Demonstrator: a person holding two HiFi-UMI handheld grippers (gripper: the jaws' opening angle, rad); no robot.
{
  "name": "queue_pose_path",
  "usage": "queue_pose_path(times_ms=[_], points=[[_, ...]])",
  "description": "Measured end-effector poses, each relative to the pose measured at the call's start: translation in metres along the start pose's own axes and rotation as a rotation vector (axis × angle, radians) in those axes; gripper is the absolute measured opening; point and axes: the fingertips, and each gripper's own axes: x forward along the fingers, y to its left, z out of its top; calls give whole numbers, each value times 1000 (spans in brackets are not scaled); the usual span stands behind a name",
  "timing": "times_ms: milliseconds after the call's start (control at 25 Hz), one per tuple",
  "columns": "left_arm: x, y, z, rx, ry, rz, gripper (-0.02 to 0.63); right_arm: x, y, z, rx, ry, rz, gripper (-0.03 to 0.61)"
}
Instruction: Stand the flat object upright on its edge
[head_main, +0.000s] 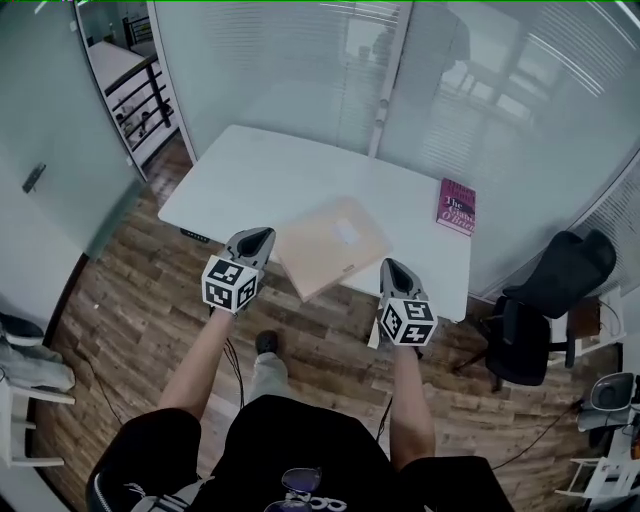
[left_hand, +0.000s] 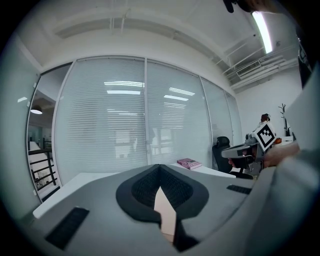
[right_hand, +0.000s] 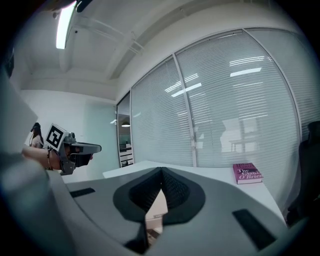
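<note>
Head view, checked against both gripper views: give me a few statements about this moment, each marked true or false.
1. The tan flat cardboard piece lies flat on the white table. True.
2. The pink book stands upright on its edge. False: it lies flat near the table's far right corner.
3. The left gripper and the right gripper are both shut and empty. True.
4. The black office chair stands left of the table. False: it is at the right in the head view.

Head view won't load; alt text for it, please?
A tan flat package lies flat at the near edge of a white table, between the left gripper and right gripper, both shut, neither holding it. A pink book lies far right.
</note>
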Motion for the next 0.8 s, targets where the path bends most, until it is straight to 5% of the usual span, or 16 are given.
queue_pose_path(times_ms=[480, 800], points=[[144, 116, 0, 25, 10, -227, 21, 147, -20, 17, 52, 6, -201, 23], [225, 152, -10, 14, 25, -410, 21, 206, -30, 26, 57, 29, -337, 23]])
